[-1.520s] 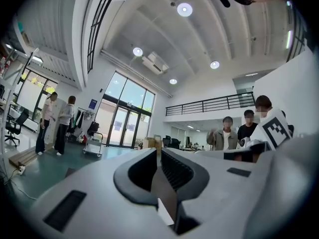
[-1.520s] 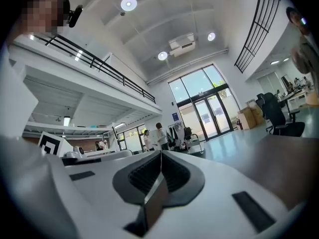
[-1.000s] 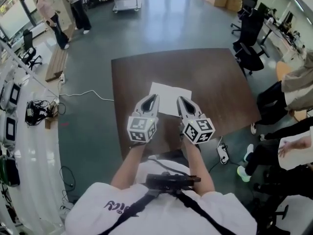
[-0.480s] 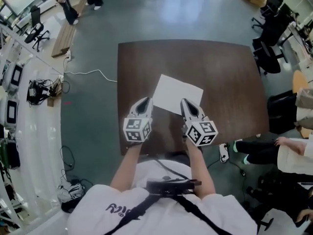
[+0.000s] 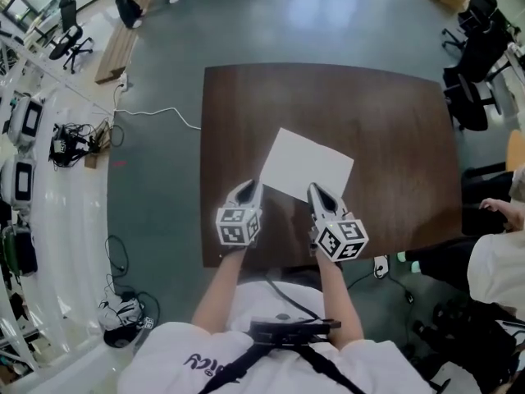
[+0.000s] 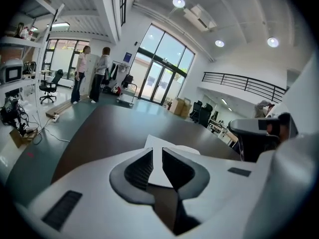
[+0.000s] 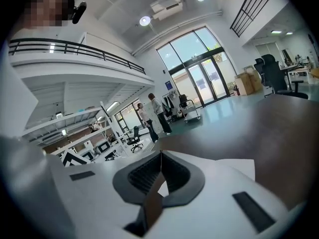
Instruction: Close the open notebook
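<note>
The notebook lies just ahead of both grippers, its long axis skewed to the tabletop's near edge. We read the left gripper as narrowly parted and empty, and the right gripper as closed, empty and nearer.

Readable text: none | white shirt, near edge of head view: dark print, upside down, letters not legible | left marker cube, right marker cube: black-and-white square codes only | blue sign on far wall beside glass doors: too small to read
</note>
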`<state>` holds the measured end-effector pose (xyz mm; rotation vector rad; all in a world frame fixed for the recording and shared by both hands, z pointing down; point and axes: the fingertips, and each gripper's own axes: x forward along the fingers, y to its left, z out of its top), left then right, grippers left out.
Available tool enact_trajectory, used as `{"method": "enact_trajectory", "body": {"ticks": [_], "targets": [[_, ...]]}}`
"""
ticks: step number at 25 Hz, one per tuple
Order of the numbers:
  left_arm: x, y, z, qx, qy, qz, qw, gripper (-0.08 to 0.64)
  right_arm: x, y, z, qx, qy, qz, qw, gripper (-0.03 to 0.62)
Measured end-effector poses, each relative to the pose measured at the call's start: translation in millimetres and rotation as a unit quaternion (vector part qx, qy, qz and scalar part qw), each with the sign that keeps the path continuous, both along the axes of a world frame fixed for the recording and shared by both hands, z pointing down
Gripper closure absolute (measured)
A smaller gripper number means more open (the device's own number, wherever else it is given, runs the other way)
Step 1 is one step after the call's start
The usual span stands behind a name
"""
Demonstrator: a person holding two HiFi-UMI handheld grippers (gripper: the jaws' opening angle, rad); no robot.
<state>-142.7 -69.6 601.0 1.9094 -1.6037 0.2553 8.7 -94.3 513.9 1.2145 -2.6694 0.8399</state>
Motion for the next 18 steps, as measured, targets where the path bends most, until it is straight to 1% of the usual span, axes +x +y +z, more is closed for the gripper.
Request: {"method": "enact_trajectory", "body": {"ticks": [2,3,6,8,12,13,14,16,18], "targets": [[0.4,-1.4,14.2,-0.017,0.003,-0.002,0.9999,0.527,-1.2,-4.0,4.9,-0.004,0.001,-0.003,1.000,0.586],[1.8,-1.4,21.9,-0.028,0.013,-0.004,0.9995,0.526,-1.0,-6.0,7.5,-0.006,0.001,-0.004,1.000,0.586],[8.1,1.8,42.0,-0.060,0.068,-0.014,0.9958,0.526,0.4,-10.3,14.2,-0.010,0.003,-0.005,1.000,0.586],[14.3,5.3,51.9,-0.074,0.098,-0.014,0.9923,0.526,2.3,-11.7,19.3,-0.016,0.003,-0.002,1.000,0.586],[28.1,8.9,68.3,-0.089,0.123,-0.001,0.9884,0.525,6.7,-15.3,24.9,-0.028,-0.007,0.007,1.000,0.586],[31.3,9.1,72.6,-0.093,0.130,0.003,0.9871,0.504,6.8,-16.3,25.8,-0.028,-0.006,0.007,1.000,0.586],[34.5,9.1,77.3,-0.098,0.138,0.007,0.9856,0.453,6.7,-17.2,27.2,-0.028,-0.006,0.008,1.000,0.586],[41.3,9.2,87.0,-0.107,0.152,0.013,0.9824,0.437,7.8,-18.4,31.2,-0.028,-0.005,0.009,1.000,0.586],[48.6,9.6,95.4,-0.117,0.170,0.013,0.9784,0.404,11.0,-18.1,34.4,-0.032,-0.004,0.013,0.999,0.586]]}}
